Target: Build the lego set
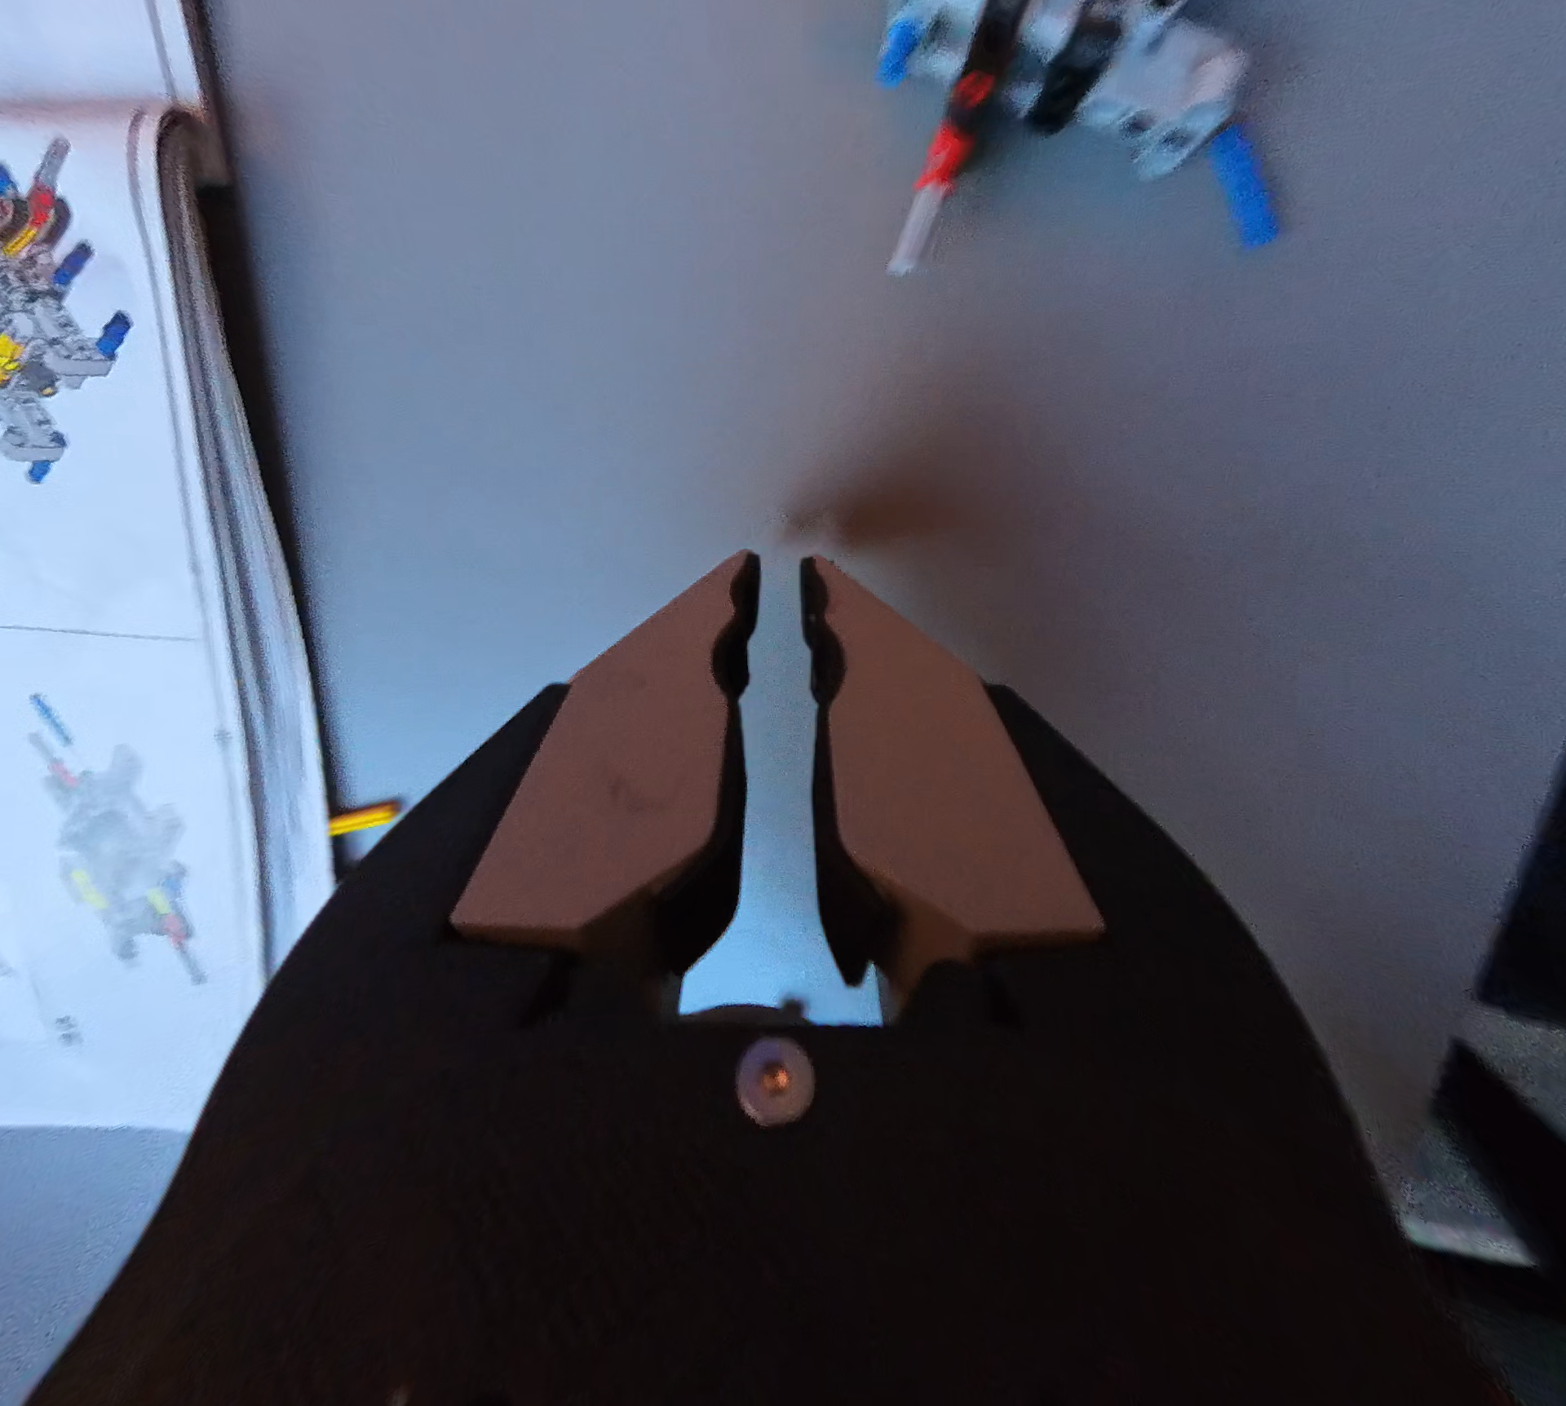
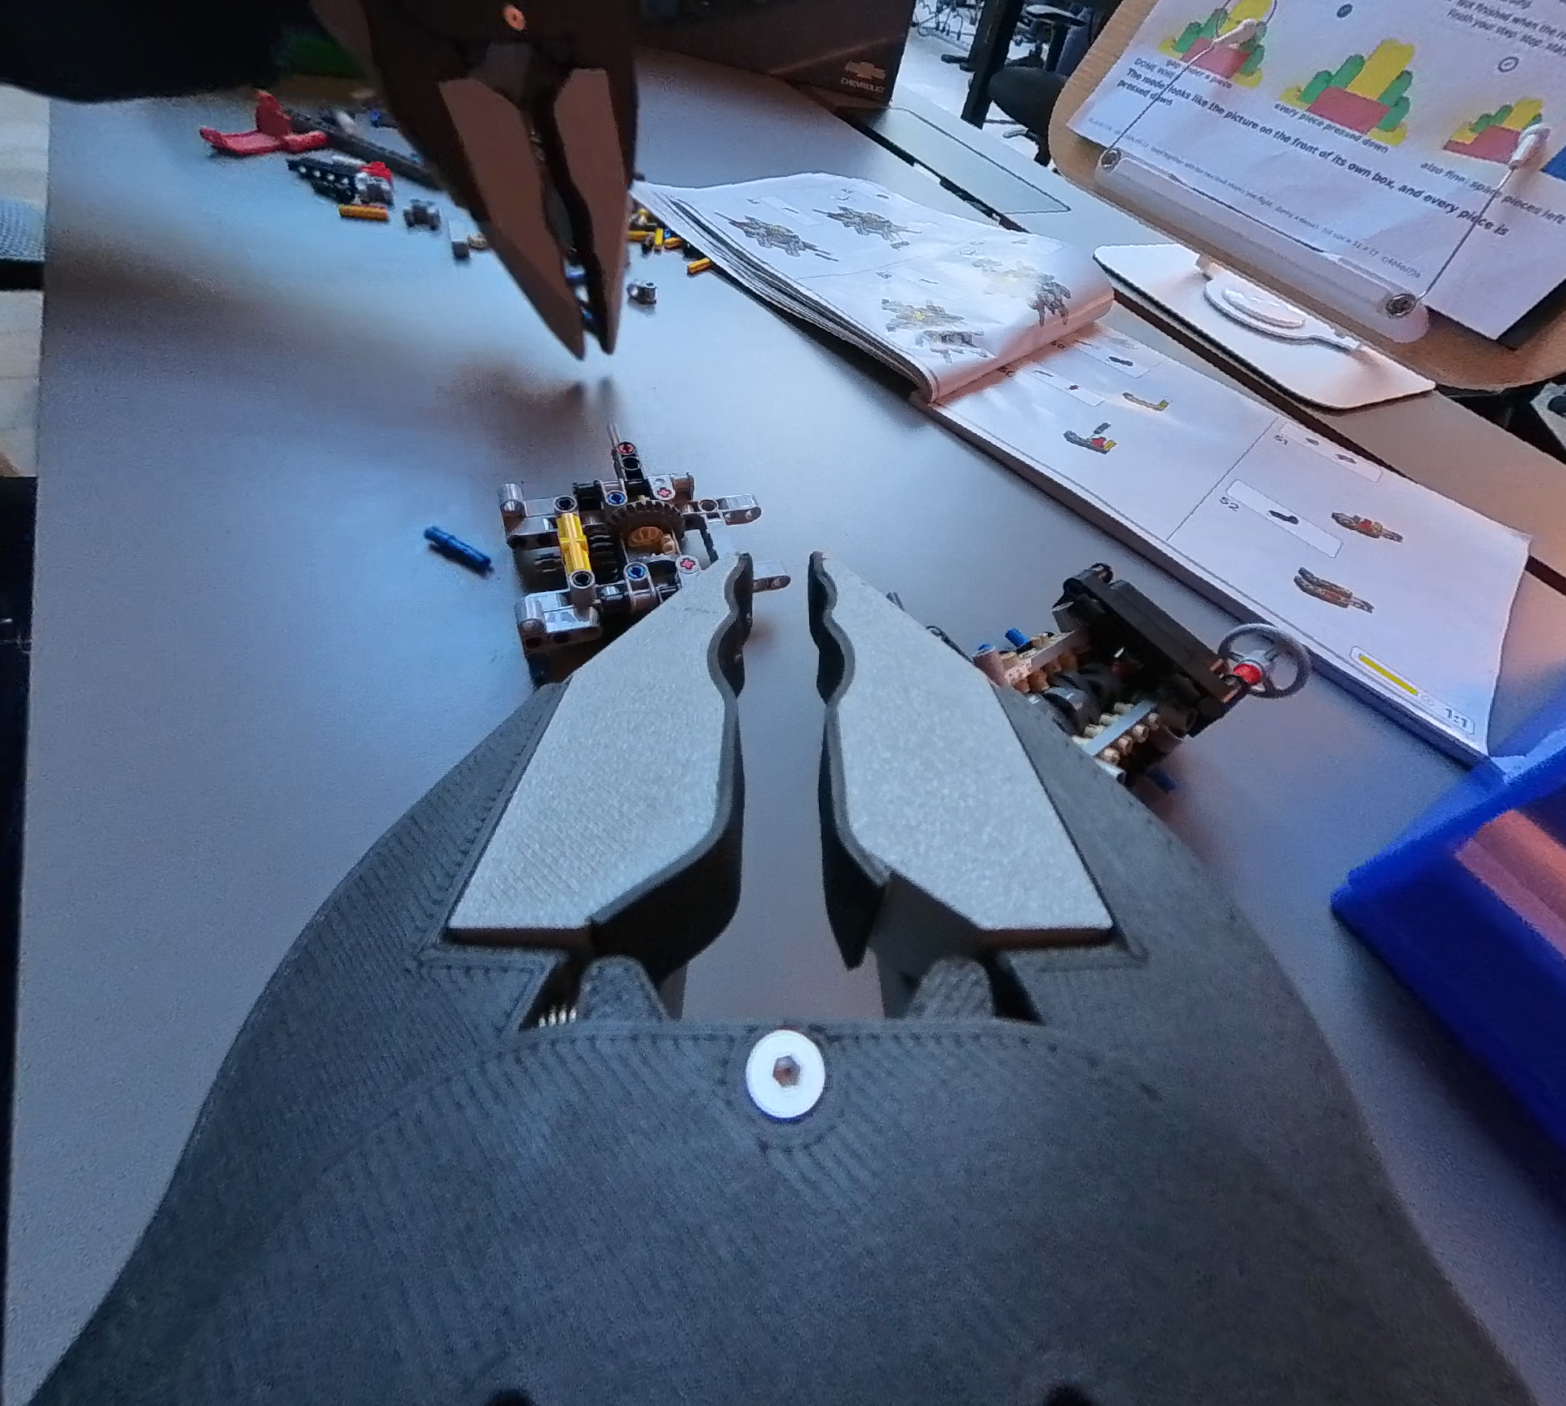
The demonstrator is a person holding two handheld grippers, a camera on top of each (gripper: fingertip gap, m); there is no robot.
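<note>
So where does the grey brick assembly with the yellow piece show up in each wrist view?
Left wrist view: grey brick assembly at upper right, blurred, beyond the left gripper.
Right wrist view: centre, just left of the right gripper.
Shared landmark: the open instruction booklet.

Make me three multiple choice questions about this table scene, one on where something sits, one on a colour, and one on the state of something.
1. Where does the loose blue pin lie?
A. left of the grey gear assembly
B. on the open instruction booklet
C. inside the blue bin

2. What colour is the short beam on the gear assembly, beside the gear?
A. green
B. yellow
C. white

3. How does the right gripper stand?
A. shut on the blue pin
B. clamping the steering-wheel assembly
C. slightly apart with nothing between its fingers

Key: 1 A, the pin rests on the bare table left of the assembly. 2 B, the beam is plainly yellow. 3 C, table shows through the gap.
</note>
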